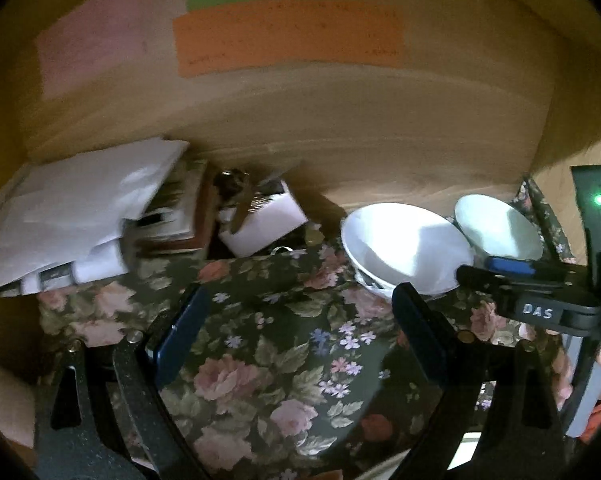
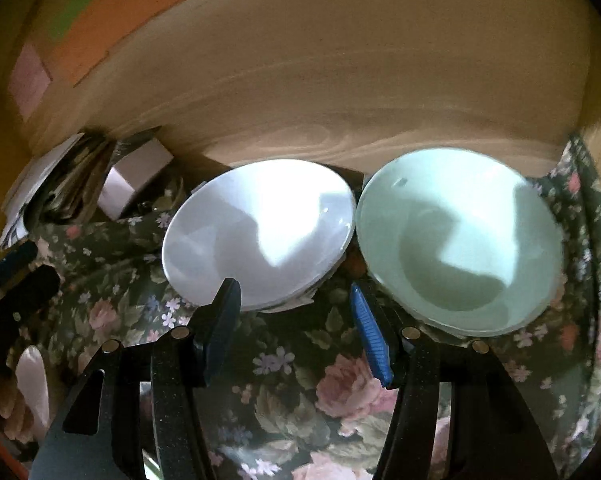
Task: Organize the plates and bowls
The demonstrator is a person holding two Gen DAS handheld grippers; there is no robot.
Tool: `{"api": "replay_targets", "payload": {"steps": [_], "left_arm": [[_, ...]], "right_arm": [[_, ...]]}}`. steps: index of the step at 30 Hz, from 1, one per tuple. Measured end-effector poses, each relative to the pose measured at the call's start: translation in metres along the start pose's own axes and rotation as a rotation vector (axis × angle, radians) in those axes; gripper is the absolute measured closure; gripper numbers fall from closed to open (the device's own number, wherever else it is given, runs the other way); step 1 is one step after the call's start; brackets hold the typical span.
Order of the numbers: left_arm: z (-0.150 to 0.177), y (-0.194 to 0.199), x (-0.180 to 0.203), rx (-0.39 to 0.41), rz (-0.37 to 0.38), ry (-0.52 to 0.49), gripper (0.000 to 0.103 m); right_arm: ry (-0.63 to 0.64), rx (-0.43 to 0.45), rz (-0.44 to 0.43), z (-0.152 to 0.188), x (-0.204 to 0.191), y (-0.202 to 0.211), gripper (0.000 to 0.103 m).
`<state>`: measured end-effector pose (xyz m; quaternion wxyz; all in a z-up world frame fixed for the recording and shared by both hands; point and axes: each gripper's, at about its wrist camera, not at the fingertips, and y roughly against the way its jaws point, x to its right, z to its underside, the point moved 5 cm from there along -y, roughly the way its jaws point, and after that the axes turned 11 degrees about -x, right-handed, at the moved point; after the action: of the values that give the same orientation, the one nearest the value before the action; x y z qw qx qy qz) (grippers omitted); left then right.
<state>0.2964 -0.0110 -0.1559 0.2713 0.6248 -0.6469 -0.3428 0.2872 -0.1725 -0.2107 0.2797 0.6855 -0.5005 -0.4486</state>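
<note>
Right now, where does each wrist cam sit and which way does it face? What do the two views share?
Left wrist: sits on the left tool, faces the wooden back panel over the dark floral tablecloth; its open blue-padded fingers show, and the right tool at right.
Right wrist: sits on the right tool, faces the white ceramic bowl and pale green ceramic bowl close up; own open fingers show.
Shared: both bowls, cloth, panel, white paper stack.
</note>
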Motion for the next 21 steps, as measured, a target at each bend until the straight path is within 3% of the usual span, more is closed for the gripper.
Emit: {"api": "replay_targets", "payload": {"steps": [5,9,13,21], "left_arm": [[-0.01,-0.016,-0.001,0.003,0.019,-0.011,0.009],[-0.013,-0.03,-0.003,-0.053,0.046,0.008,0.009],[-0.012,-0.04,-0.004,-0.062,0.008,0.01,0.009],[-0.009,-0.048,-0.001,-0.083,0.001,0.009,0.009]], "right_arm": [[-0.035,-0.023,-0.02,-0.003,0.003,-0.01,0.054],[-0.045,-0.043,-0.025,-0.006,0.002,-0.018,0.059],[-0.022,-0.044,0.011,-0.005,0.002,-0.019,0.061],[0.058,-0.086,-0.001,0.004,-0.002,-0.023,0.083]]}}
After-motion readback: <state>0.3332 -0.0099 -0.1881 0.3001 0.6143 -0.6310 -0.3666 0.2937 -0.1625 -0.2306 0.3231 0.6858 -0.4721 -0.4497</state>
